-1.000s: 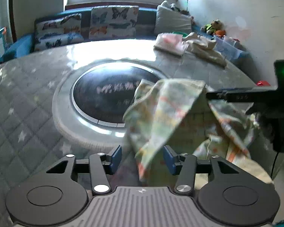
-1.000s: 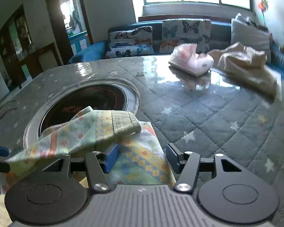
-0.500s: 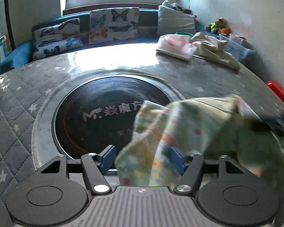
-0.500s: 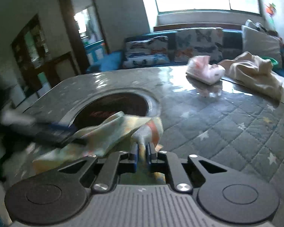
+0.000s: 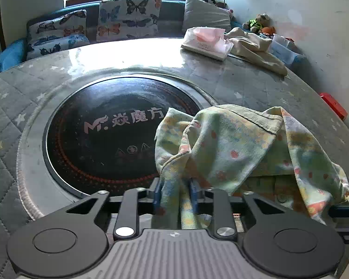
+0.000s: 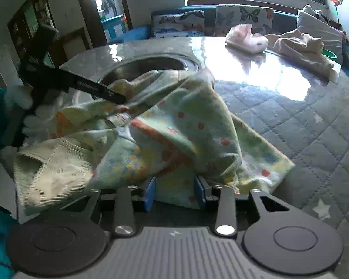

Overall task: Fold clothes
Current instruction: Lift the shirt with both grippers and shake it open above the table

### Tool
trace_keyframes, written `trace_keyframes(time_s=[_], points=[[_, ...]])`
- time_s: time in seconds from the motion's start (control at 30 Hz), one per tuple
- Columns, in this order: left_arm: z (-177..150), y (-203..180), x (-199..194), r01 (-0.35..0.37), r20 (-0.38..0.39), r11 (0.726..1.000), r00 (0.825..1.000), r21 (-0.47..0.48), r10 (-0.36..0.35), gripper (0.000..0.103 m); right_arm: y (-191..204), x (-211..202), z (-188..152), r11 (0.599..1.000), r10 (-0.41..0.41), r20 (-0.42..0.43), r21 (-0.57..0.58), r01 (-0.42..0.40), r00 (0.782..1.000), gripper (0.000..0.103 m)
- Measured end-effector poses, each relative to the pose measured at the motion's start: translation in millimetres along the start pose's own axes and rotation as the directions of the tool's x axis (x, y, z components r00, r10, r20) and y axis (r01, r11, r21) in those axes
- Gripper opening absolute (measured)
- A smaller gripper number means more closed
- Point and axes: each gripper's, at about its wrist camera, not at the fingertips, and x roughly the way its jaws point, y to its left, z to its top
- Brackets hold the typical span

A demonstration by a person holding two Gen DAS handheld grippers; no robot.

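- Garment (image 5: 232, 144): small printed knit, pale green w/ red dots, ribbed hem. Bunched, partly lifted over near edge of bench (image 6: 302, 121), beside the round black hob inset (image 5: 109, 134).
- Handling, judged: light, soft, limp; sags and twists, no stiffness; not fragile. Best taken at hem or corners, where layers are few.
- Left gripper (image 5: 175, 195): jaws just closed in, clenched on a rope of the fabric.
- Right gripper (image 6: 174, 193): jaws just eased apart; cloth lies between them, pads not visibly pressing, so released.
- Far side of bench: pink folded item (image 5: 207, 40), beige heap (image 5: 256, 46), well apart.
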Motion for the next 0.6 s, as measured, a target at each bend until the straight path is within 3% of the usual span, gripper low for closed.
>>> trace_keyframes(time_s=[0.27,0.6], points=[[3.7,24.9,-2.0,-0.076,0.032,0.996,0.996,-0.049,0.078,0.016,14.5,35.9,27.6,0.99,-0.042,0.018,-0.136,0.044,0.999,0.041],[17.3,93.2,-9.5,-0.212,0.049,0.959,0.973,-0.189,0.224,0.016,36.3,110.1,98.8,0.968,0.012,0.019,-0.252,-0.007,1.0,0.04]])
